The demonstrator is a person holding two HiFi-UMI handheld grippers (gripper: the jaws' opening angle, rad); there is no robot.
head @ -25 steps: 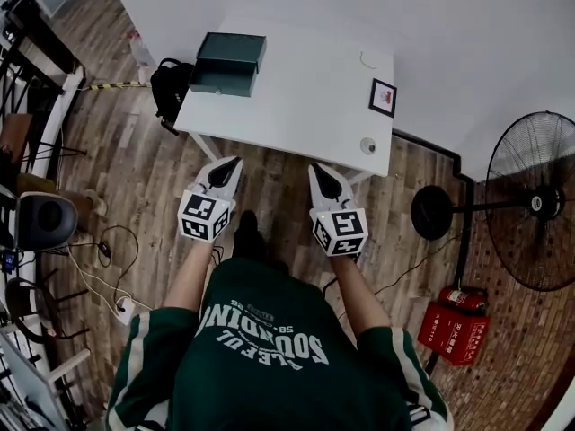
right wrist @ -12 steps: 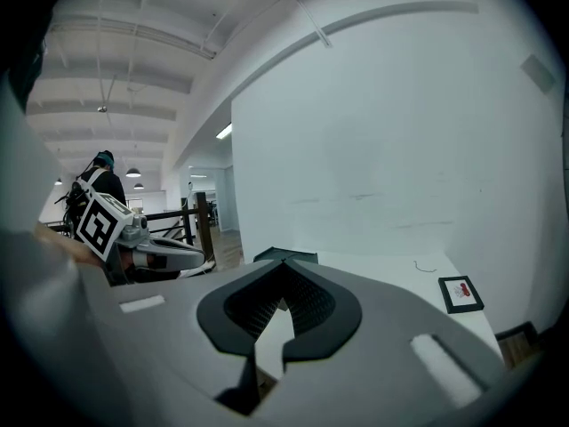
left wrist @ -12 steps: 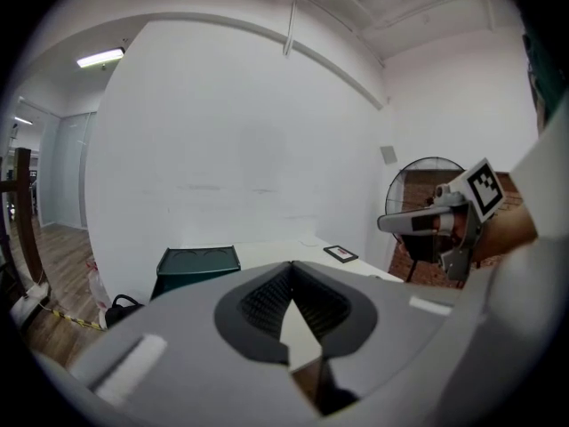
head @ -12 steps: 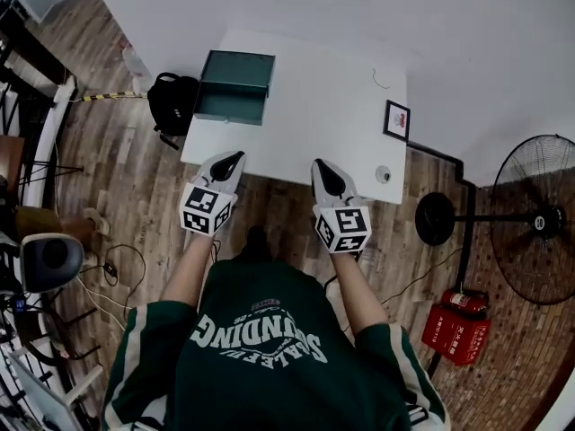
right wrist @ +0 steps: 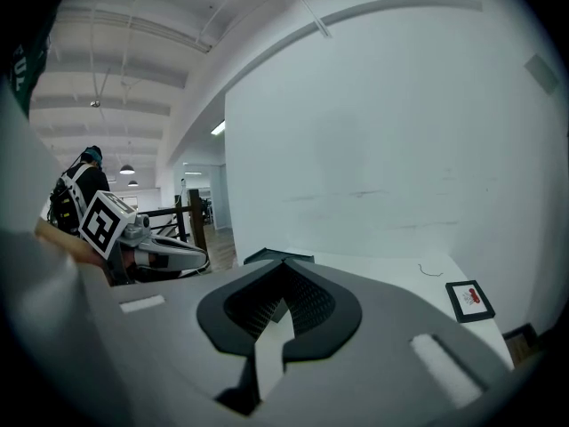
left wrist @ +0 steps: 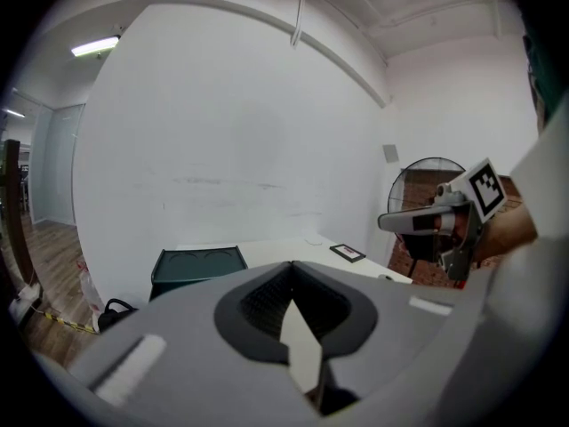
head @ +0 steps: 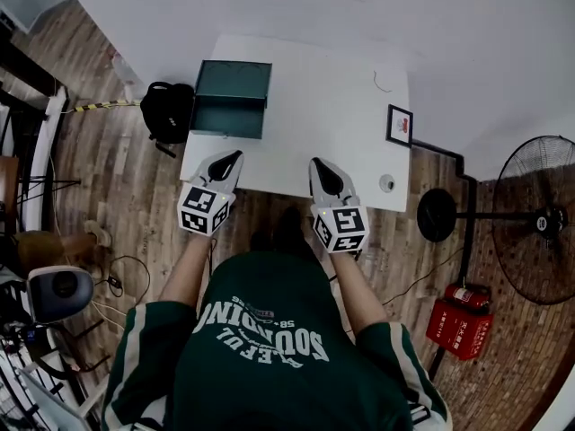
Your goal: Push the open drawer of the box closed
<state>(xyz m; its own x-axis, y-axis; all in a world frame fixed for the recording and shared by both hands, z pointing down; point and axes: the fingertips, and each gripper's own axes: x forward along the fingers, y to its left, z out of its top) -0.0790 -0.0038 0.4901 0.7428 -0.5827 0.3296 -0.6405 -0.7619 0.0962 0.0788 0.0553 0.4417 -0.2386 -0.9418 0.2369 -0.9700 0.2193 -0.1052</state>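
Green rigid box (head: pixel 235 81) looks light and may slide; you press the drawer (head: pixel 225 122) front squarely. Left gripper (head: pixel 232 157), right gripper (head: pixel 318 163): jaws together, empty.

White wall (head: pixel 269 3), plank floor (head: pixel 117 178), fan (head: pixel 537 218), perhaps brickwork (head: pixel 530 366).

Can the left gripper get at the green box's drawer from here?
Probably yes: only bare table lies between the left gripper and the drawer, straight ahead on its side.
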